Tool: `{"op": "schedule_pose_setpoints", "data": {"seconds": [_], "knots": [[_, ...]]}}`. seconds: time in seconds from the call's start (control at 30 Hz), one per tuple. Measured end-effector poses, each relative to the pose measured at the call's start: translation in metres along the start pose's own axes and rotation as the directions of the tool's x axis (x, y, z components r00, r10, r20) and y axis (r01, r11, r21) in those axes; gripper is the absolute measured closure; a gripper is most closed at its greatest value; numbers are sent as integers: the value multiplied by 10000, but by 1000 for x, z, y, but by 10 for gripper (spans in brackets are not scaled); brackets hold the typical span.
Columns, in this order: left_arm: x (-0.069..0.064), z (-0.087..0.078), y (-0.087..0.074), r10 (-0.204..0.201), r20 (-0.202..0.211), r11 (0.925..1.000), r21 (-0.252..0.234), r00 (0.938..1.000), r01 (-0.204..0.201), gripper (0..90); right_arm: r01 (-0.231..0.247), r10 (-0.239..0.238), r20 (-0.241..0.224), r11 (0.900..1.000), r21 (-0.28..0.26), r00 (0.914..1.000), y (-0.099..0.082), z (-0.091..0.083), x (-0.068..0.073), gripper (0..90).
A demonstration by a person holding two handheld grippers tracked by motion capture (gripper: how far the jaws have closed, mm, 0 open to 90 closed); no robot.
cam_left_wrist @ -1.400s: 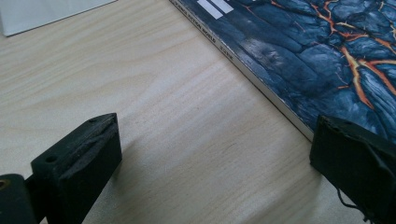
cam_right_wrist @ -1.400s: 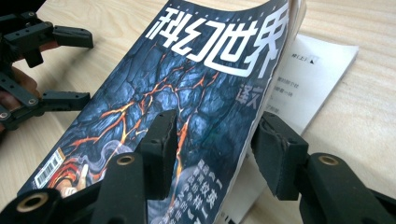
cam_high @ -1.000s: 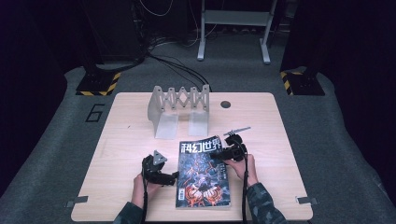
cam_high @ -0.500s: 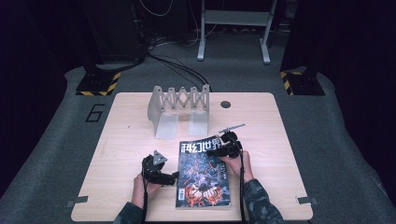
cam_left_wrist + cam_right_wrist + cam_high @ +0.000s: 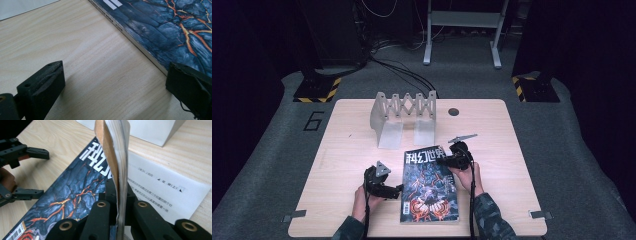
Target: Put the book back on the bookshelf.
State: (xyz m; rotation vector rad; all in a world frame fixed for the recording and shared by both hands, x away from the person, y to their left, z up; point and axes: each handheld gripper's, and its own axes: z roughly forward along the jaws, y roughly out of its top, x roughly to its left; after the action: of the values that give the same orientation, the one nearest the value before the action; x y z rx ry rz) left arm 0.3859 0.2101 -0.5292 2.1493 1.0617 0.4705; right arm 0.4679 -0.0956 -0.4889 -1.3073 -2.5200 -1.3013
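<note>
A pale wooden surface [image 5: 352, 150] is sitting on a grey carpeted floor [image 5: 272, 165] that is bearing a number six [image 5: 314, 121] at nine o'clock. Yellow-and-black striped bases [image 5: 317, 91] are standing at ten and two o'clock. Dark cables [image 5: 397, 70] are trailing across the floor at twelve o'clock, beside a grey metal frame [image 5: 462, 25]. The surroundings are lying in deep shadow.

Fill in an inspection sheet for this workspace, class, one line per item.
Surface: wooden table, one round hole near its far edge.
Job's things: magazine lies flat, far right corner lifted.
Clutter: grey folding rack beyond the magazine.
Grippers: right gripper has just closed, pinching that corner; left gripper open at the magazine's left edge.
Cables: black cables on the floor behind.
Surroundings: dark room, hazard-striped stand bases.
</note>
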Motion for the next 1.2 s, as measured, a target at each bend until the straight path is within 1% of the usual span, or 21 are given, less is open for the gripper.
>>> {"op": "schedule_pose_setpoints", "data": {"seconds": [0.03, 0.07, 0.1, 0.2, 0.3, 0.33, 0.43, 0.5, 0.6, 0.63, 0.67, 0.7, 0.77, 0.8, 0.9, 0.93, 1.0, 1.03, 1.1, 1.17, 1.2], "knots": [[2, -1, 0, -354, 240, 9993, -69, 9991, 355, 16, 87, -87, -14, 9999, -65, 10000, 0, -1, 2, 879], [4, -3, 1, -540, 432, 9985, -33, 9976, 542, 11, 128, -129, -4, 9998, -120, 9999, 0, -2, 4, 879], [6, -4, 2, -827, 693, 9965, -30, 9942, 831, 13, 306, -306, 3, 9993, -199, 9995, 1, -4, 6, 879], [9, -6, 5, -981, 829, 9950, -96, 9917, 992, 13, 668, -666, 61, 9969, -415, 9978, 2, -7, 14, 880], [13, -5, 13, -1336, 1304, 9901, -246, 9824, 1379, 13, 918, -913, 109, 9938, -620, 9958, 2, -11, 20, 880], [13, -4, 16, -1472, 1487, 9883, -178, 9779, 1514, 13, 885, -879, 107, 9932, -751, 9961, 2, -13, 21, 880], [11, 1, 22, -1543, 1802, 9870, -170, 9715, 1599, 15, 1152, -1148, 95, 9881, -1023, 9933, 2, -17, 24, 881], [8, 5, 27, -1637, 2080, 9851, -175, 9643, 1710, 16, 1286, -1279, 136, 9843, -1207, 9917, 1, -19, 27, 881], [4, 9, 32, -1585, 2239, 9861, -136, 9616, 1657, 27, 1428, -1423, 138, 9792, -1443, 9897, 1, -24, 32, 881], [1, 14, 36, -1426, 2457, 9891, -3, 9588, 1471, 31, 1494, -1488, 152, 9772, -1512, 9888, 1, -26, 33, 881], [-1, 16, 39, -1446, 2543, 9890, 61, 9562, 1480, 38, 1530, -1523, 169, 9759, -1557, 9882, 0, -27, 35, 881], [-3, 18, 40, -1435, 2670, 9892, 89, 9529, 1465, 53, 1571, -1567, 155, 9739, -1636, 9875, 0, -28, 36, 881], [-6, 22, 43, -1227, 2825, 9923, 167, 9514, 1230, 87, 1632, -1629, 160, 9714, -1723, 9865, 0, -29, 37, 881], [-7, 24, 44, -1284, 2842, 9916, 214, 9501, 1276, 109, 1636, -1631, 173, 9712, -1731, 9865, 0, -30, 37, 881], [-8, 29, 45, -1414, 3184, 9898, 285, 9374, 1396, 173, 1627, -1626, 153, 9706, -1775, 9866, 0, -30, 38, 881], [-9, 29, 45, -1550, 3159, 9878, 326, 9361, 1526, 209, 1722, -1725, 139, 9686, -1792, 9849, 0, -29, 37, 881], [-8, 30, 45, -1635, 3077, 9863, 319, 9373, 1616, 226, 1616, -1620, 121, 9708, -1771, 9867, -1, -26, 35, 881], [-9, 29, 45, -1770, 3035, 9840, 327, 9362, 1754, 237, 1622, -1623, 140, 9701, -1808, 9866, -1, -25, 32, 881], [-9, 29, 46, -1819, 2954, 9832, 381, 9379, 1787, 269, 1492, -1484, 177, 9729, -1766, 9888, -3, -22, 28, 881], [-11, 29, 48, -1641, 2451, 9864, 391, 9555, 1594, 320, 1320, -1294, 268, 9785, -1586, 9912, -5, -17, 23, 880], [-11, 29, 49, -1574, 2282, 9875, 453, 9608, 1510, 356, 1251, -1213, 352, 9819, -1420, 9920, -6, -13, 22, 880]]}}
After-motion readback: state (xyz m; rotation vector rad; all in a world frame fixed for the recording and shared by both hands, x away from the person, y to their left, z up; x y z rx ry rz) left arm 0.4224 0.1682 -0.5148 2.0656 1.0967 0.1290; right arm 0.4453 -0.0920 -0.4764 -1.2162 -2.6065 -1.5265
